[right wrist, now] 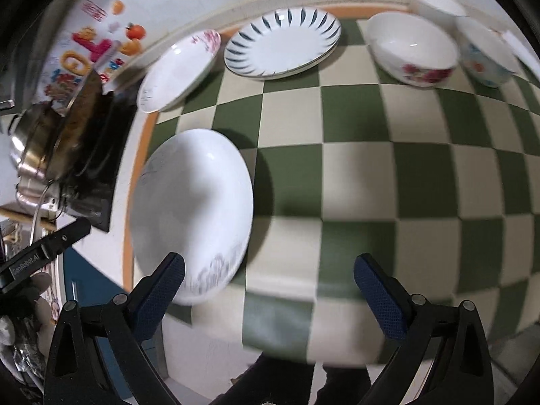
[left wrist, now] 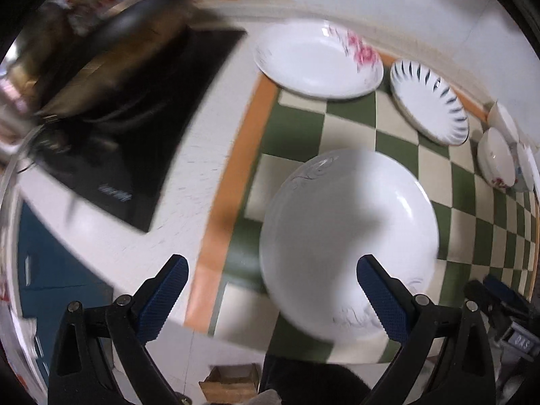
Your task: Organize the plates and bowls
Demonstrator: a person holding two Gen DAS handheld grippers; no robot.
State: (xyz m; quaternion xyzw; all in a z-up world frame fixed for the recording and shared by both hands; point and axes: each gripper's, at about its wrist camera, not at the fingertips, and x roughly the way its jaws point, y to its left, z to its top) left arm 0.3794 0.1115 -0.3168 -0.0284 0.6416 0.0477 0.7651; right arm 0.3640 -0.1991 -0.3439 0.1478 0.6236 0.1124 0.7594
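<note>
A large white plate with grey line art (left wrist: 347, 236) lies on the checked cloth, near its left edge; it also shows in the right wrist view (right wrist: 192, 209). A pink-flower plate (left wrist: 317, 59) (right wrist: 179, 71) and a blue-striped plate (left wrist: 428, 101) (right wrist: 283, 45) lie at the back. A flowered bowl (left wrist: 496, 158) (right wrist: 411, 47) and two other bowls (right wrist: 486, 54) (right wrist: 437, 3) stand back right. My left gripper (left wrist: 271, 268) is open above the near rim of the grey-art plate, holding nothing. My right gripper (right wrist: 270, 266) is open and empty, just right of that plate.
A green-and-cream checked cloth (right wrist: 354, 118) with an orange border covers the counter. A black induction hob (left wrist: 135, 128) with a steel pot (right wrist: 30, 155) sits to the left. The right gripper's tool (left wrist: 506, 307) shows at the left wrist view's lower right.
</note>
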